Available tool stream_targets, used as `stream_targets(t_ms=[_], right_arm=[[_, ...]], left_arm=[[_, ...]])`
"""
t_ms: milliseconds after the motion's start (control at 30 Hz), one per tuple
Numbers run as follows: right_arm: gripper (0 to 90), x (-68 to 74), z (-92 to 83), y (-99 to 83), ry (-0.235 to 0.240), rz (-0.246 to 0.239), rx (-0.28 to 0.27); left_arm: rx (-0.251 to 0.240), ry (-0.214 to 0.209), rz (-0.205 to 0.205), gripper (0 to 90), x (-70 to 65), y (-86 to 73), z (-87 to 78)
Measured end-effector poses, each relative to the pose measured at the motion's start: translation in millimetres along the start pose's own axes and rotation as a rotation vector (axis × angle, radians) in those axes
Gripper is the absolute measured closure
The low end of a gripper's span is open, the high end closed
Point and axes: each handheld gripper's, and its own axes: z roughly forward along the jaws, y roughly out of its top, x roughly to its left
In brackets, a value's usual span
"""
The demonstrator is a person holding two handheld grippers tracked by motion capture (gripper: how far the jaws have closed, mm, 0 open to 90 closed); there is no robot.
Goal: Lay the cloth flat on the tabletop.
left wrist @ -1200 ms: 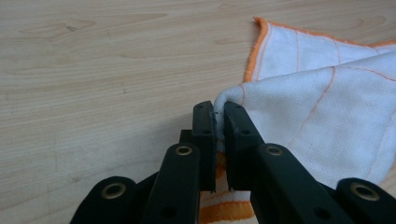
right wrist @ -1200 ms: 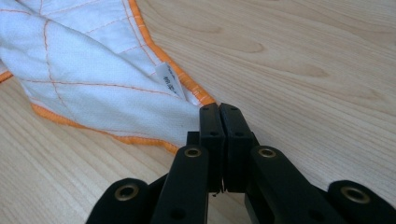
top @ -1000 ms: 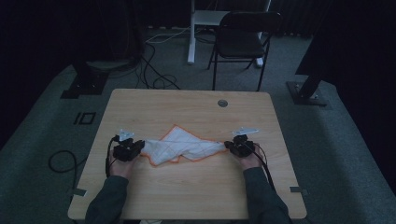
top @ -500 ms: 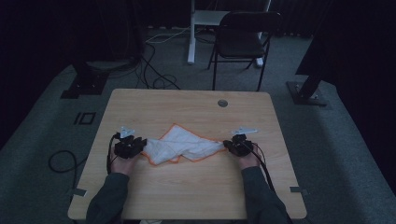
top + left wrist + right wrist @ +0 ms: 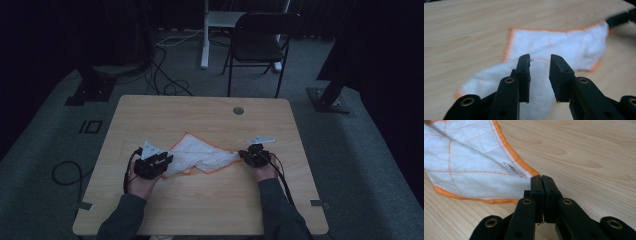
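Observation:
A white cloth (image 5: 202,154) with orange edging lies rumpled and partly folded on the wooden table (image 5: 200,115). My left gripper (image 5: 166,160) is at its left end. In the left gripper view that gripper (image 5: 539,63) is open, and the cloth (image 5: 564,43) lies below and beyond the jaws with nothing pinched between them. My right gripper (image 5: 243,155) is at the cloth's right corner. Seen in the right gripper view, it (image 5: 541,180) is shut on that corner of the cloth (image 5: 466,170), low over the table. The right gripper (image 5: 621,18) also appears far off in the left gripper view.
A round cable grommet (image 5: 238,110) sits in the table near its far edge. Beyond the table stand a dark chair (image 5: 260,42) and a white post (image 5: 205,35). Cables (image 5: 165,75) lie on the floor, and dark stand bases (image 5: 327,100) flank the table.
My left gripper has shifted slightly right and toward the near edge, over the cloth's left end. The cloth looks a little more bunched. The right gripper has barely moved.

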Motion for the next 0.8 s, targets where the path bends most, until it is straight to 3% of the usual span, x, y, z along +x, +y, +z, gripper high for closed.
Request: stream_targets(t_ms=[33,267,400,800], right_arm=[[88.9,0.0,0.0,0.0,0.000,0.000,0.000],[88.9,1.3,1.3,-0.4,-0.001,-0.006,0.005],[88.9,1.7,1.9,-0.8,0.000,-0.006,0.005],[88.9,2.9,3.4,-1.9,0.001,-0.006,0.006]], left_arm=[[0.000,0.000,0.000,71.8,0.0,0.0,0.0],[0.059,-0.102,0.066,76.5,-33.6,-10.5,14.7],[0.097,-0.137,0.117,77.0,-48.4,-16.4,26.5],[0.134,-0.092,0.100,71.7,-47.0,-21.4,51.1]])
